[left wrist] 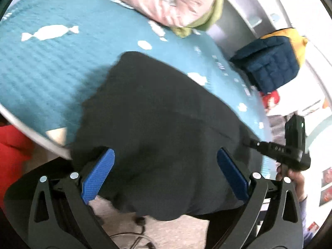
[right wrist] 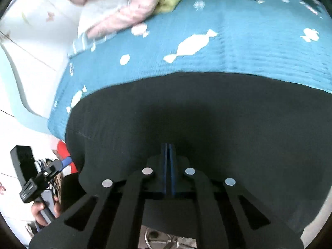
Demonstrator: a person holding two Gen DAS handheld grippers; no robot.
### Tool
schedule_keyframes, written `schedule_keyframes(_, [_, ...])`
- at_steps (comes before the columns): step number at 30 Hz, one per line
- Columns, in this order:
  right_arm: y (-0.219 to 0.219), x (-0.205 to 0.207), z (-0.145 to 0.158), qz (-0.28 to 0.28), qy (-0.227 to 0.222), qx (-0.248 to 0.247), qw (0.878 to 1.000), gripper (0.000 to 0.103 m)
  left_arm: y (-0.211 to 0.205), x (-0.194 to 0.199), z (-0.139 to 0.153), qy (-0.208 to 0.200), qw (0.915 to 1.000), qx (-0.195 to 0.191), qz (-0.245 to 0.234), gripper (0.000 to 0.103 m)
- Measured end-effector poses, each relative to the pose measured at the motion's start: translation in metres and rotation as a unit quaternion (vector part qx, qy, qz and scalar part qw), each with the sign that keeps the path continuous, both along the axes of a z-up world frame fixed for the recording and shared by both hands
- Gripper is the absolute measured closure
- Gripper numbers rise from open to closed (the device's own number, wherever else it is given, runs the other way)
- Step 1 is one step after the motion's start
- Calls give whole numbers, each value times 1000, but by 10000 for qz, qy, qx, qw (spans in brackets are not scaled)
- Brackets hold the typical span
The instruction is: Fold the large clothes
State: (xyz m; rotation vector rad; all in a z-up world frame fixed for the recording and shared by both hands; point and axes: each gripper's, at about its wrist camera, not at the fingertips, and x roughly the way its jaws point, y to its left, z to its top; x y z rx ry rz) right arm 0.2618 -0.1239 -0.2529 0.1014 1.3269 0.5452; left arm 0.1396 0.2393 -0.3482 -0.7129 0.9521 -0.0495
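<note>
The black garment hung off the bed edge toward six o'clock; the right gripper pinched it, the left gripper spread; that lone pinch could slip, I judged.

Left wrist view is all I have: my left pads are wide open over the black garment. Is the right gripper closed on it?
Observer: In the right wrist view the right gripper has its blue pads pressed together, apparently pinching the black garment.
Operator: How does the garment's far edge lie?
Observer: It runs in one smooth line across the teal blanket.
Operator: Can you see my left gripper from there?
Observer: Yes, the left gripper shows at the lower left, just past the garment's side edge.
</note>
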Motion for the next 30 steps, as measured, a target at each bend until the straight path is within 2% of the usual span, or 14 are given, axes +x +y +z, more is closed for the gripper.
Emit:
schedule_keyframes(3, [13,17,-27,94,226,-430,9988,103,11,-5,-14,168,9998,-43,77,5])
schedule_keyframes(5, [10,23,-45,40,409,-475,9980,103,17,-4,-30,401,9989,-236,110,5])
schedule_keyframes(9, [13,32,-69,-84,556,-527,9970,103,16,-2,-53,675,9973,-288,96,5])
schedule_keyframes(10, [15,32,-72,-83,527,-584,9969,103,18,-2,-63,767,9956,-530,124,5])
schedule_keyframes(12, [19,35,-77,-89,467,-733,9962,103,22,-4,-82,730,9882,-1329,222,5])
schedule_keyframes(14, [24,37,-80,-123,445,-787,9958,103,22,-6,-94,758,9838,-1595,310,5])
schedule_keyframes(19, [24,37,-78,-119,394,-784,9961,103,18,-6,-107,722,9824,-1688,342,5])
schedule_keyframes(24, [23,31,-72,-195,244,-743,9967,103,15,-4,-117,702,9841,-1590,360,5])
schedule_keyframes(28, [9,17,-49,-383,38,-387,9985,103,22,-2,-133,797,9789,-1821,471,4])
schedule_keyframes(30, [3,8,-40,-480,5,-190,9987,97,23,-2,-134,798,9798,-1770,471,4])
